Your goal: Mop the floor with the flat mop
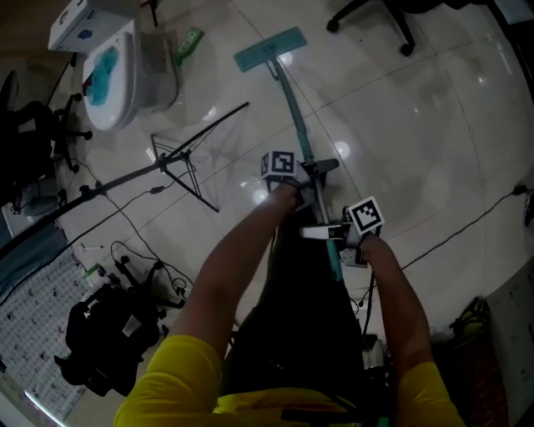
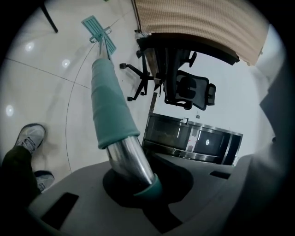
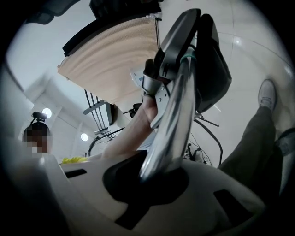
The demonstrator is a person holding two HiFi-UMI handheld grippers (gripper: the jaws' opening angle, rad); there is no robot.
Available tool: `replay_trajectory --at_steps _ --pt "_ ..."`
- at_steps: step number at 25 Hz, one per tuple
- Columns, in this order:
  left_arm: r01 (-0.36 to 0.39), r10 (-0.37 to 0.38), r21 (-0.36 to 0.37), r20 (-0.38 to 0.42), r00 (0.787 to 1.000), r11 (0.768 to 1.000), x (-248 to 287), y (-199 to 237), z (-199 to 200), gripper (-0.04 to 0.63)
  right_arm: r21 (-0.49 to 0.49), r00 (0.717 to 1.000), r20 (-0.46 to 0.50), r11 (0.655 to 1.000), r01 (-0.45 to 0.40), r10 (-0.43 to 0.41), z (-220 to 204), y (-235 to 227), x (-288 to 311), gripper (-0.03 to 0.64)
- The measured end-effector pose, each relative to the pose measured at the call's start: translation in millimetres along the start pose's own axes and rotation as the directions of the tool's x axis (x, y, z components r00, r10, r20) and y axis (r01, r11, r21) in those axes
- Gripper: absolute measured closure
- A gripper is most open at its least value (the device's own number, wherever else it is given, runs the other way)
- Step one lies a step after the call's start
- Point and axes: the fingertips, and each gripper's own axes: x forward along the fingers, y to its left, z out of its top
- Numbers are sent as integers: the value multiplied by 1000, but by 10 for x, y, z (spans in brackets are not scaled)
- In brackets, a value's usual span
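Note:
The flat mop has a teal head (image 1: 269,49) lying on the white tiled floor, far from me, and a teal-and-metal pole (image 1: 294,113) running back to my hands. My left gripper (image 1: 302,173) is shut on the pole higher up; in the left gripper view the chrome tube (image 2: 130,159) with its teal sleeve (image 2: 108,101) passes between its jaws and the mop head (image 2: 97,28) shows far off. My right gripper (image 1: 334,233) is shut on the pole nearer its top end; in the right gripper view the chrome pole (image 3: 168,126) runs through its jaws.
A toilet (image 1: 117,71) stands at the far left with a green bottle (image 1: 188,44) beside it. A black folding stand (image 1: 179,163) and cables (image 1: 133,250) lie left of the mop. Office chair legs (image 1: 371,17) are at the far right; a black bag (image 1: 104,334) sits near left.

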Motion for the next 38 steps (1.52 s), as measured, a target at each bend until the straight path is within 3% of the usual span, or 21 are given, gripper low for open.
replay_trajectory --at_steps 5,10,12,15,18,21,24,28,32,38 --pt "-87 87 -10 -42 995 996 -90 155 -757 566 68 1000 12 997 -28 28 -736 57 49 611" --pt "-58 41 -159 -105 994 986 -137 51 -2171 571 171 997 74 985 -30 17 -1939 238 25 609" --pt "-51 31 -162 -122 992 985 -174 -13 -2452 569 167 995 102 985 -30 13 -2161 279 33 607" --pt "-41 20 -175 -119 993 984 -175 -13 -2319 560 122 996 93 993 -3 -8 -2002 211 30 604" --pt "-3 -13 -142 -110 994 990 -77 -57 -1766 547 65 997 80 998 9 -15 -1490 152 -17 593" --pt "-3 -3 -50 -112 994 999 -43 -100 -1203 537 35 995 94 999 -18 15 -995 186 -10 589" --pt "0 0 -2 -99 995 1000 -54 -168 -1045 534 54 989 126 995 -83 76 -854 381 36 589" --pt "-43 36 -48 -141 989 998 -213 -300 -1350 537 83 995 91 996 -45 37 -1128 554 207 589" --pt "-56 40 -104 -150 988 993 -462 -635 -1829 535 149 989 112 983 -109 92 -1563 1047 379 588" --pt "-90 61 -163 -174 983 983 -624 -1547 -2736 532 152 982 136 977 -149 129 -2392 2017 362 577"
